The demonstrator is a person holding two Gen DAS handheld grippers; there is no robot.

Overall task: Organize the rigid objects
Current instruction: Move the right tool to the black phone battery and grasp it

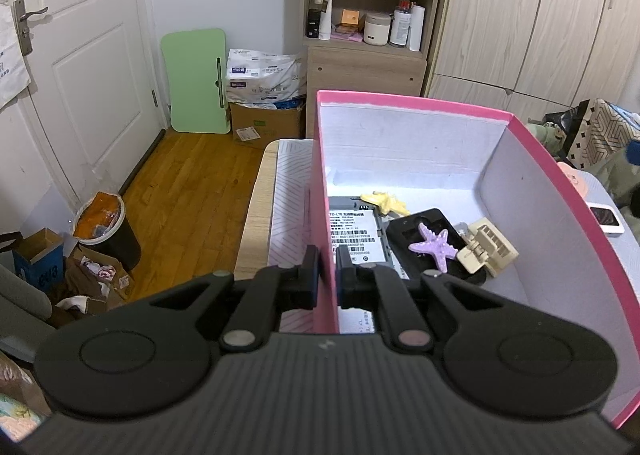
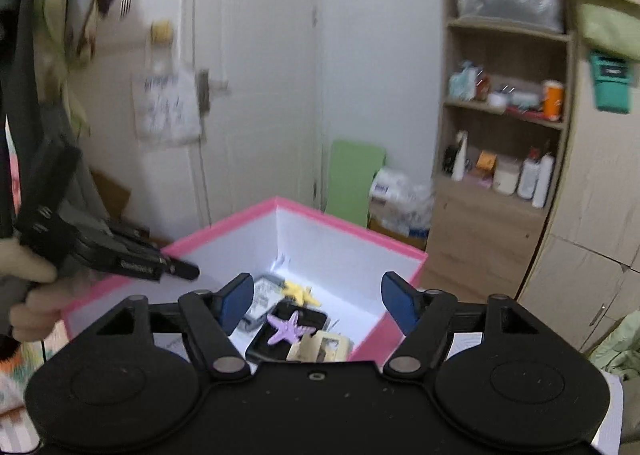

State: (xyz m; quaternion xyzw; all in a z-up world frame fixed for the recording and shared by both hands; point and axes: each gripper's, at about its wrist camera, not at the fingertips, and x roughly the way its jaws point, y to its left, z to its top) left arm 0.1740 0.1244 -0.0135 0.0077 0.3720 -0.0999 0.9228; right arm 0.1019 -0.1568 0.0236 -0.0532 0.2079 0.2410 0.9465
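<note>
A pink box (image 1: 568, 191) with white inner walls stands on the table. My left gripper (image 1: 328, 271) is shut on its left wall (image 1: 322, 175), one pad outside, one inside. In the box lie a purple starfish (image 1: 434, 245) on a black case (image 1: 430, 225), a yellow starfish (image 1: 384, 202), a beige hair claw (image 1: 486, 245) and a grey labelled device (image 1: 354, 231). In the right wrist view my right gripper (image 2: 318, 301) hangs open and empty above the pink box (image 2: 224, 225), over the purple starfish (image 2: 286, 327) and the beige claw (image 2: 320, 347). The left gripper (image 2: 176, 269) shows at the box's left rim.
The box stands on a light table with a striped mat (image 1: 290, 195). A phone (image 1: 608, 217) lies right of the box. Beyond are a wooden shelf unit (image 1: 368, 23), a wardrobe (image 1: 540, 23), a white door (image 1: 80, 55), a green board (image 1: 198, 81), cartons and a bin (image 1: 106, 223) on the floor.
</note>
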